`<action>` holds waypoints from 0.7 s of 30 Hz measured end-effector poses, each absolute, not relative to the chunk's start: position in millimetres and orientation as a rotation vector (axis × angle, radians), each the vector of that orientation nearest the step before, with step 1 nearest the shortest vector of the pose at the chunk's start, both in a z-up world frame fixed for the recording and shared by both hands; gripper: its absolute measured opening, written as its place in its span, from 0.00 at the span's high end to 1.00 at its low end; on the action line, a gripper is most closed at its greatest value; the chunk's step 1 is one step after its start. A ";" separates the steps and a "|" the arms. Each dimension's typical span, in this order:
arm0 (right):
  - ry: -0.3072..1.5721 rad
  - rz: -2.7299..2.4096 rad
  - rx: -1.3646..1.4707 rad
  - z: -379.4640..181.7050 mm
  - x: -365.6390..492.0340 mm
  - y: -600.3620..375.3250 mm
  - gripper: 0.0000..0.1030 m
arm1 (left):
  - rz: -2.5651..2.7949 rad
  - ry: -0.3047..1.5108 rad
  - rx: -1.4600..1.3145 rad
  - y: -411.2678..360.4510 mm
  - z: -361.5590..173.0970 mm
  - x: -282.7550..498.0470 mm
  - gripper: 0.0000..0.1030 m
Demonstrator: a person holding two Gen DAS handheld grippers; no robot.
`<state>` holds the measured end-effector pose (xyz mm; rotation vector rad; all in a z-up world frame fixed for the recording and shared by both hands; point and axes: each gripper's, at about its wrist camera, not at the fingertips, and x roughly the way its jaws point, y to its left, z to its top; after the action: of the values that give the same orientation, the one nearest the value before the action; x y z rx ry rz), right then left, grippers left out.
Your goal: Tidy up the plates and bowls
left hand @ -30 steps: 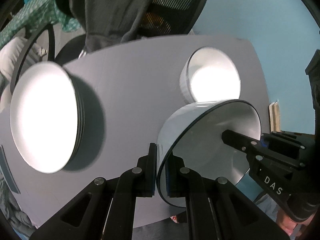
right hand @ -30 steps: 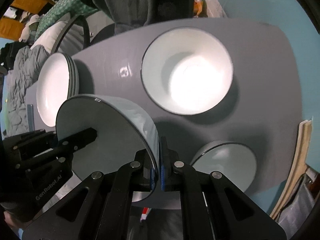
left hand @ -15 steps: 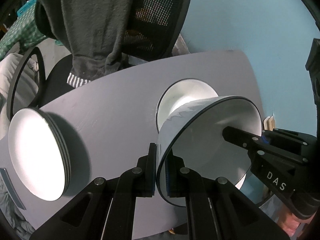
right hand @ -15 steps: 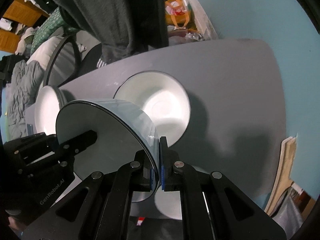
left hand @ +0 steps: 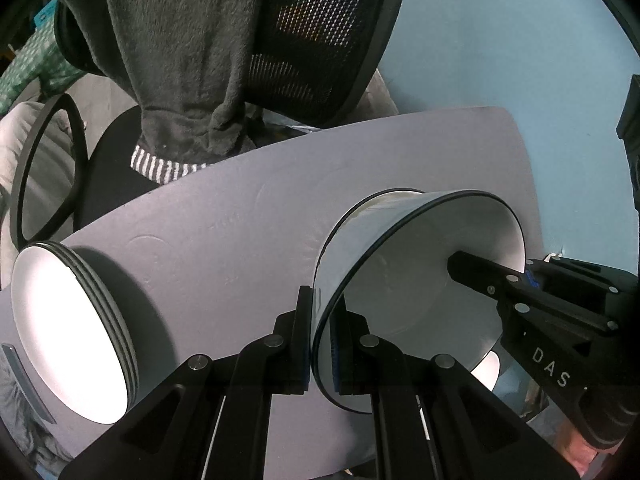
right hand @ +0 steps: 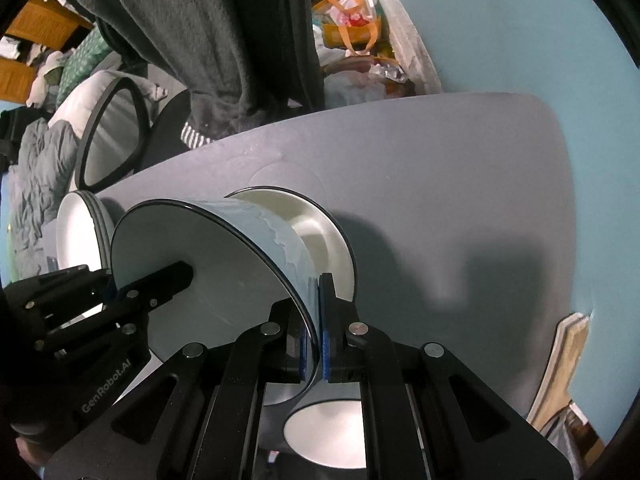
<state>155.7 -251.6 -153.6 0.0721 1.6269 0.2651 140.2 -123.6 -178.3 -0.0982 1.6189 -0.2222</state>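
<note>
A large pale-blue bowl (left hand: 420, 280) (right hand: 208, 272) with a dark rim hangs tilted above the grey table (left hand: 240, 220) (right hand: 440, 200). My left gripper (left hand: 322, 312) is shut on its near rim in the left wrist view. My right gripper (right hand: 316, 312) is shut on the opposite rim. Each gripper shows in the other's view: the right gripper (left hand: 524, 276), the left gripper (right hand: 116, 284). Directly under the held bowl sits a second white bowl (left hand: 384, 196) (right hand: 316, 232), mostly hidden by it. A stack of plates (left hand: 68, 328) (right hand: 74, 232) stands at the table's left.
A smaller white bowl (right hand: 324, 428) (left hand: 488, 368) sits near the table's front edge, below the grippers. An office chair draped with a dark garment (left hand: 200, 60) stands behind the table. Bags and clutter (right hand: 348, 32) lie by the blue wall.
Both grippers carried the large bowl across the table toward the far side. The second bowl, earlier beyond it, now lies right beneath it. The plate stack slid to the left of both views.
</note>
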 end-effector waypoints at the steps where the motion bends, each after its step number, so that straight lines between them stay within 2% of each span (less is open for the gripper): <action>1: 1.629 0.265 0.070 -154.9 156.5 -251.6 0.95 | -0.222 1.623 -0.098 -124.1 -179.0 140.2 0.93; 21: 1.653 0.248 0.077 -163.8 158.7 -264.9 0.92 | -0.206 1.634 -0.059 -130.2 -187.4 137.4 0.92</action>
<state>158.7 -264.9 -163.8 0.0771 1.6531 0.2477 137.4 -130.2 -187.4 -0.0594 1.6340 -0.2062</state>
